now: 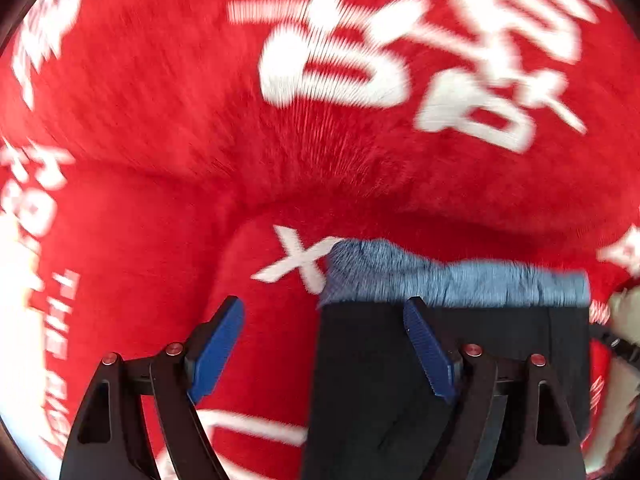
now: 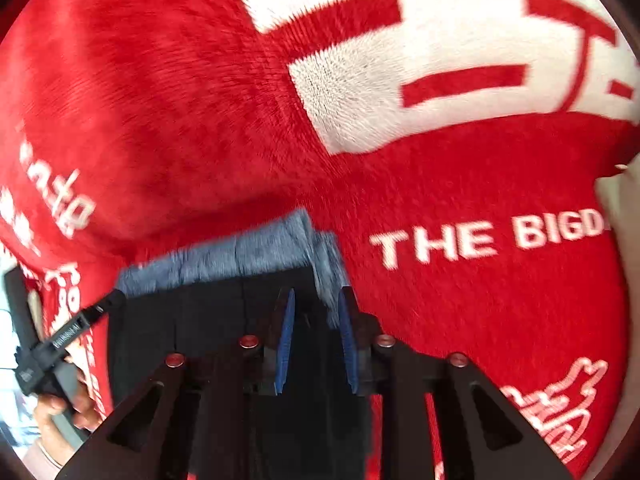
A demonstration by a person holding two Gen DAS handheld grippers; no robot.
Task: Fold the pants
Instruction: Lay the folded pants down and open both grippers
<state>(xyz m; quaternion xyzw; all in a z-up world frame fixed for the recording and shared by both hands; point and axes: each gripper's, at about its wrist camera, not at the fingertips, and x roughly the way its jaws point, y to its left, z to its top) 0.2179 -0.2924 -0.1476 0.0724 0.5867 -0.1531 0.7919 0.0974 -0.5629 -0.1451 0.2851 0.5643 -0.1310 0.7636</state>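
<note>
Dark pants point(image 1: 460, 360) with a fuzzy grey-blue band point(image 1: 460, 280) along the far edge lie folded on a red blanket. My left gripper point(image 1: 324, 304) points down over their left edge, open wide. One blue pad hangs over the blanket and the other over the dark cloth, neither pressing. In the right wrist view the pants point(image 2: 192, 340) fill the lower middle. My right gripper point(image 2: 316, 304) stands at their right corner, jaws narrow, with the dark cloth and the band's end point(image 2: 328, 268) between the pads. A hand point(image 2: 60, 404) holds the left gripper's body point(image 2: 60, 344) at the pants' other corner.
The red plush blanket point(image 1: 160, 100) with large white lettering point(image 2: 440, 40) covers the whole surface and bulges into soft ridges behind the pants. A bright strip beyond the blanket's edge point(image 1: 12, 280) shows at the far left. Something pale point(image 2: 620, 200) pokes in at the right border.
</note>
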